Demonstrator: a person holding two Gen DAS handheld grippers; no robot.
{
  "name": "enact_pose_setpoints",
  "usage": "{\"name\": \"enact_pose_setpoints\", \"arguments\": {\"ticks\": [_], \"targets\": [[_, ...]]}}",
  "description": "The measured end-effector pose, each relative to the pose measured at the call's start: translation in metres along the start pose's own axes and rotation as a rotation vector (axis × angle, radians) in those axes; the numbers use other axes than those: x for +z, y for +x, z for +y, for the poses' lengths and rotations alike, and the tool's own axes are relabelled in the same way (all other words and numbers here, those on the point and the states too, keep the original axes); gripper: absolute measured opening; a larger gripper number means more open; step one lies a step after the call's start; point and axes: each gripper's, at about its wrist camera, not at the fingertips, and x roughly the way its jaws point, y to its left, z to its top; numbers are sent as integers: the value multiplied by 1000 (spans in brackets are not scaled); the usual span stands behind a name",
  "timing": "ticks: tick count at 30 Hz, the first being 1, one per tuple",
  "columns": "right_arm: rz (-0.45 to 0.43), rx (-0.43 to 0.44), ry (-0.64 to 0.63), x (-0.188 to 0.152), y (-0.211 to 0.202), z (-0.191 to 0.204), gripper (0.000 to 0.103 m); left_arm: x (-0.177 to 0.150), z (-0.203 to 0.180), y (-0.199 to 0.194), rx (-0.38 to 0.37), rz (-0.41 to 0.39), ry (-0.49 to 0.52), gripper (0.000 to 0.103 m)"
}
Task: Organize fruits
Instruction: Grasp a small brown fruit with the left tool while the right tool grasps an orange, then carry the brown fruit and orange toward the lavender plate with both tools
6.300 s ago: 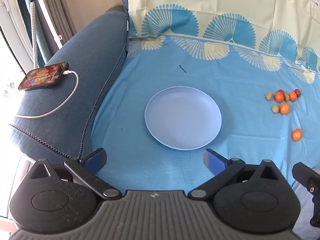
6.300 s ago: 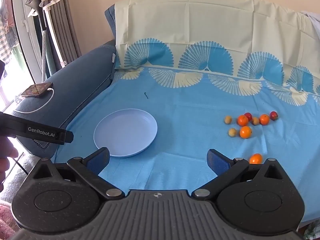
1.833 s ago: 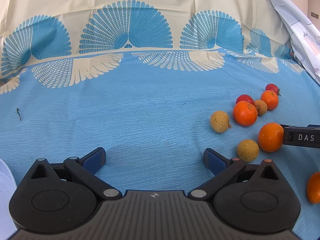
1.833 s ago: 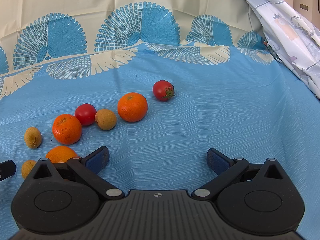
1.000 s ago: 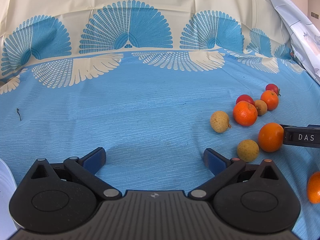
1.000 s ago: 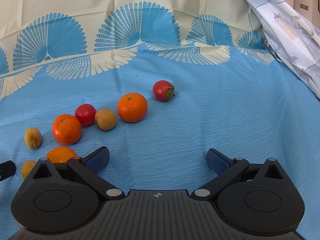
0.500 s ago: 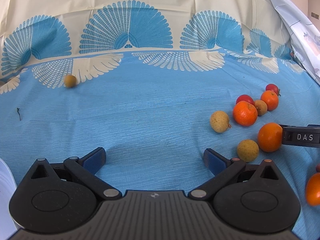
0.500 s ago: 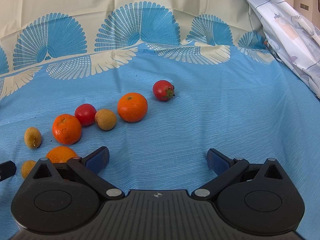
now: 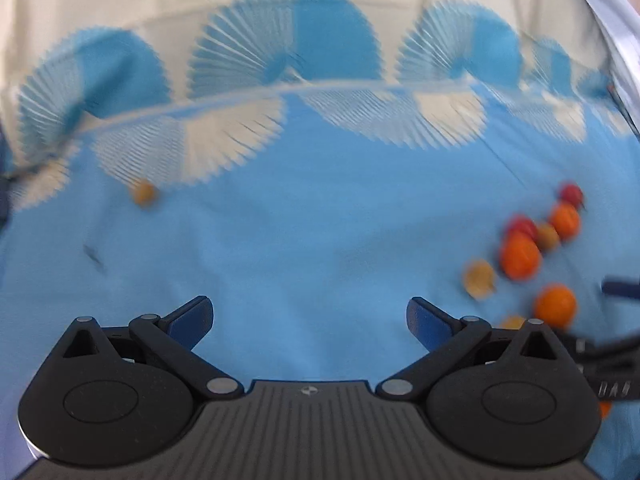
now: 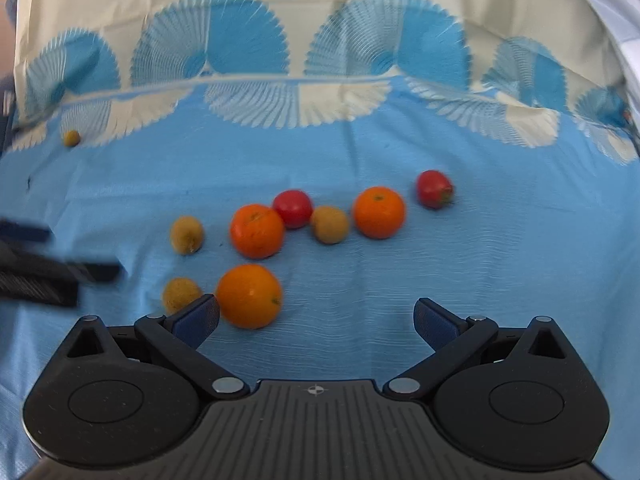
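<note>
Several fruits lie on the blue cloth (image 10: pixel 500 264). In the right wrist view the nearest orange (image 10: pixel 249 295) sits just ahead of my open right gripper (image 10: pixel 316 320), by its left fingertip (image 10: pixel 196 318). Two more oranges (image 10: pixel 257 231), two red tomatoes (image 10: pixel 293 208) and small brown fruits (image 10: pixel 329 224) lie beyond it. One brown fruit (image 10: pixel 72 137) lies alone at far left. My left gripper (image 9: pixel 310 320) is open and empty over bare cloth. In its blurred view the fruit cluster (image 9: pixel 520 256) is at the right and the lone brown fruit (image 9: pixel 143 193) at upper left.
The cloth's cream and blue fan pattern (image 10: pixel 248 60) rises up the sofa back. A white patterned fabric (image 10: pixel 608 4) hangs at the far right. The left gripper's body (image 10: pixel 40 276) shows at the left of the right wrist view. A plate rim (image 9: pixel 12 440) shows at the lower left corner.
Both views are now blurred from motion. The right gripper has swung left and back, so the fruit cluster now sits centred ahead of it. The left gripper has shifted slightly.
</note>
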Motion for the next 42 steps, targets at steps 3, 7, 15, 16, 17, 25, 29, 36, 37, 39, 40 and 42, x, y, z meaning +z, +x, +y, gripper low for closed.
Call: {"name": "enact_pose_setpoints", "arguments": {"ticks": [3,7,15,16,17,25,29,36,37,39,40,42], "targets": [[44,-20,-40,2,12,13,98,39,43,7,103,-53,-21,103],[73,-26,-18,5,12,16,91,71,81,72,138,166,-53,103],[58,3,47,14,7,13,40,36,74,68,-98,324,-23,71],[53,-2,59,13,7,12,40,34,69,69,-89,335,7,64],[49,-6,71,14,6,10,40,32,67,69,-75,328,10,62],[20,-9,152,11,-19,-7,40,42,73,57,-94,367,-60,28],[-1,10,200,13,-38,-11,40,37,70,25,-131,351,21,103],[-17,48,197,7,-55,-2,40,20,70,51,-44,534,157,55],[-14,52,201,7,-56,-1,40,17,73,57,-37,559,150,51],[-16,64,207,7,-57,1,40,16,80,53,-67,536,116,23],[-17,71,204,6,-58,3,40,16,80,51,-44,520,121,9],[-18,77,192,6,-59,5,40,17,82,43,-47,480,114,3]]}}
